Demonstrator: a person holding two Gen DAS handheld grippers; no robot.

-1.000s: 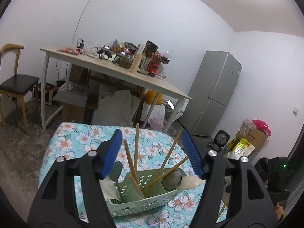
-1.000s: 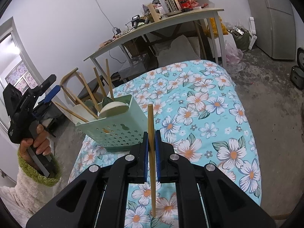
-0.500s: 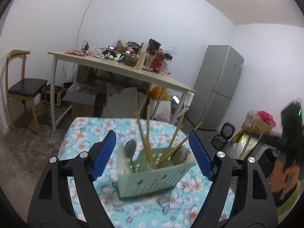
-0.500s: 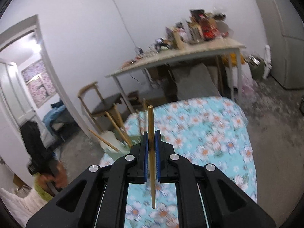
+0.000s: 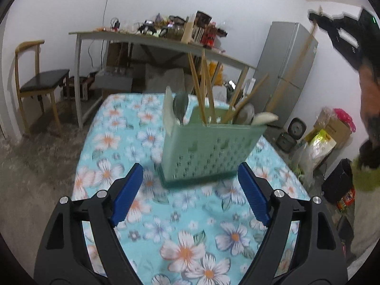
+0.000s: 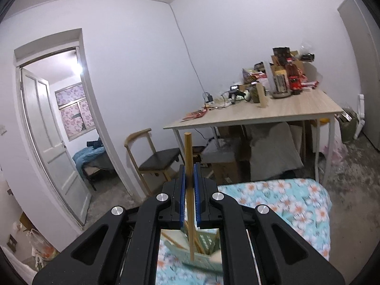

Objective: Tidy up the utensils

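Observation:
A pale green perforated utensil basket (image 5: 204, 152) stands on the floral tablecloth (image 5: 147, 216). It holds several wooden chopsticks (image 5: 201, 90) and spoons (image 5: 180, 109). My left gripper (image 5: 190, 173) sits low in front of the basket. Its jaws are opening, and nothing lies between the blue pads (image 5: 125, 194). My right gripper (image 6: 189, 180) is shut on one upright wooden chopstick (image 6: 188, 156). The chopstick's lower end hangs above the basket (image 6: 206, 242), seen between the gripper's arms. The left wrist view shows that right gripper (image 5: 315, 16) blurred and high at the top right.
A cluttered wooden desk (image 5: 166, 40) stands behind the table, with a chair (image 5: 42, 80) to its left and a grey fridge (image 5: 289, 66) to its right. Bags and boxes (image 5: 327, 137) lie on the floor at right. An open doorway (image 6: 54, 130) is at left.
My left gripper sank and drew back from over the basket, and its jaws widened. My right gripper rose with the chopstick from tabletop height to above the basket.

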